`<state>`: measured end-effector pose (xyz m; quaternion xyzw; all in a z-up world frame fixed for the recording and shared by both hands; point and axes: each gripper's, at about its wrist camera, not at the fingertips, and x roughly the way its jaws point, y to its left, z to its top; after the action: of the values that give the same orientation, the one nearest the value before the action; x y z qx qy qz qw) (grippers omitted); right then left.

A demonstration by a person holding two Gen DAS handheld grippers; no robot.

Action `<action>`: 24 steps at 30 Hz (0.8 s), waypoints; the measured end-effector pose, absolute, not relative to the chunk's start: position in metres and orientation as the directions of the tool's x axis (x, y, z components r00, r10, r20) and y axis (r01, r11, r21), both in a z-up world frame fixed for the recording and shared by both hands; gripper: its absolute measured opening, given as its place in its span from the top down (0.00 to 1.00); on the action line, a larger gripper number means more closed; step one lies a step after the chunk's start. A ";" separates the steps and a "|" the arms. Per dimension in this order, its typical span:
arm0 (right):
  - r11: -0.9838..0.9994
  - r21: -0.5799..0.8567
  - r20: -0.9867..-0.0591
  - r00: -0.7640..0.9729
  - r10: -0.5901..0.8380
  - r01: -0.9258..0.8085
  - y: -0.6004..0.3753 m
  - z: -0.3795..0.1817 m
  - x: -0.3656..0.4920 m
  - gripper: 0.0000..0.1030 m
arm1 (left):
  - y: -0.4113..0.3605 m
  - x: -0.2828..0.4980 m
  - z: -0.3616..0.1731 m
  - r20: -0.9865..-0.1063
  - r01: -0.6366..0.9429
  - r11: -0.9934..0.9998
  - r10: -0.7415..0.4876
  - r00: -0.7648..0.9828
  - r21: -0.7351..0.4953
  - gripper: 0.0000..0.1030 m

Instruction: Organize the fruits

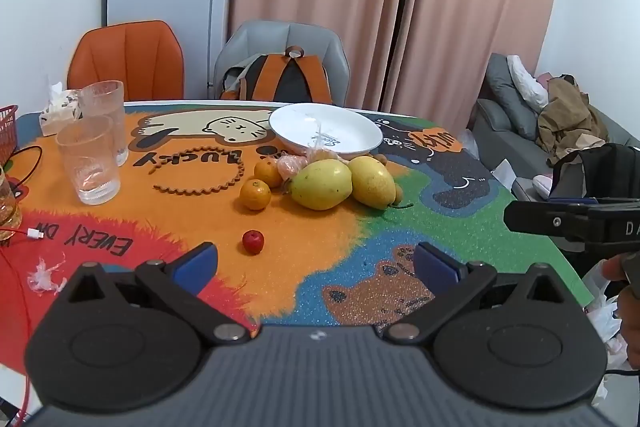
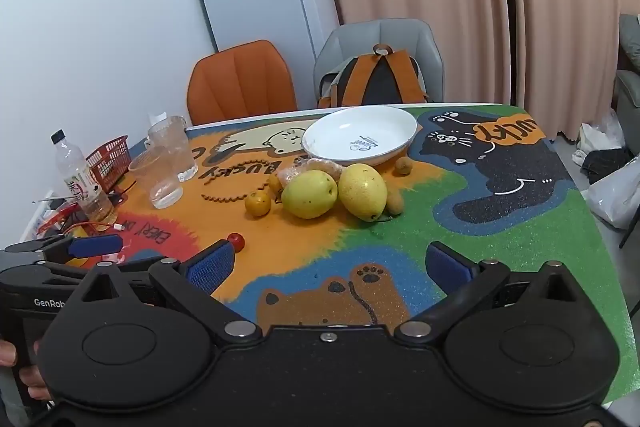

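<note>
Your left gripper (image 1: 316,263) and right gripper (image 2: 328,267) both hover with jaws spread and nothing between them. Ahead of both lie 2 mangoes (image 1: 320,185), touching, just short of the white plate (image 1: 360,141); 2 tangerines (image 1: 255,194) sit left of them. A small red fruit (image 1: 253,239) lies alone just ahead of your left jaws, with bare counter (image 2: 520,251) between the right jaws and the far right edge.

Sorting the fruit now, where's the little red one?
The small red fruit sits alone on the mat's orange patch, nearer the grippers than the oranges.
</note>
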<state>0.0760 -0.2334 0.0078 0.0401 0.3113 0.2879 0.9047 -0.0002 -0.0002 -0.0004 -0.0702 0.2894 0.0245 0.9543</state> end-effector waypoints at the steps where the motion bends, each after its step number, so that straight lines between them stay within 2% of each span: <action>1: 0.829 0.252 -0.540 0.638 0.548 -0.499 -0.234 0.009 0.077 0.00 | 0.000 0.000 -0.001 -0.557 -0.087 0.989 0.004 0.831 -0.123 0.00; 7: 0.833 0.200 -0.537 0.654 0.533 -0.515 -0.233 0.015 0.072 0.00 | 0.001 0.001 0.000 -0.558 -0.087 0.988 0.003 0.830 -0.124 0.00; 24: 0.835 0.218 -0.544 0.648 0.533 -0.505 -0.235 0.016 0.074 0.00 | 0.001 0.000 0.007 -0.553 -0.087 0.989 0.006 0.833 -0.121 0.00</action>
<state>0.0741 -0.2348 0.0158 0.0232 0.3069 0.2859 0.9075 -0.0005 0.0007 0.0074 -0.0707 0.2875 0.0242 0.9549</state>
